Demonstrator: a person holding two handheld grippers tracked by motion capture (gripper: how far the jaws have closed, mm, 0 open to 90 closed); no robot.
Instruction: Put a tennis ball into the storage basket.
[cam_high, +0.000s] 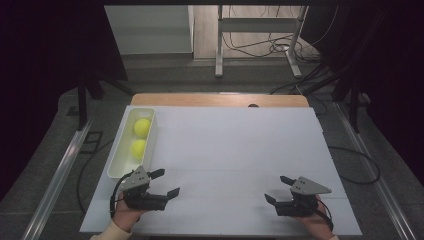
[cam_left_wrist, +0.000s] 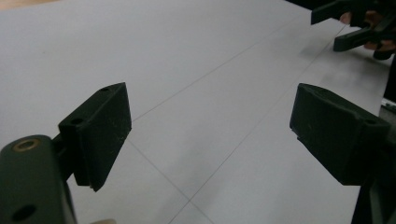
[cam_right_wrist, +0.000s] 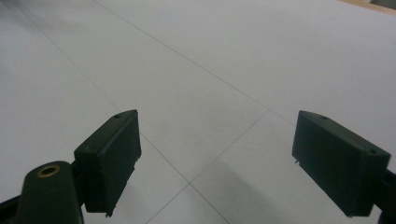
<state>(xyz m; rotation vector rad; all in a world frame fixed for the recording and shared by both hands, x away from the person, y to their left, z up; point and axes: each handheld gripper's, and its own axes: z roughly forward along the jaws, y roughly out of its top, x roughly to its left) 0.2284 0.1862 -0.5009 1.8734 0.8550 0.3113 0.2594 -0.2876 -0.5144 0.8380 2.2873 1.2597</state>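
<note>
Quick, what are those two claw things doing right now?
Left gripper: open, holding nothing.
Right gripper: open, holding nothing.

- The left gripper (cam_high: 166, 183) sat low at the near left, jaws spread wide with nothing between them, pointing toward the right.
- The right gripper (cam_high: 278, 189) sat at the near right, jaws likewise wide apart and empty, pointing left.
- Each hand gripped from behind.
</note>
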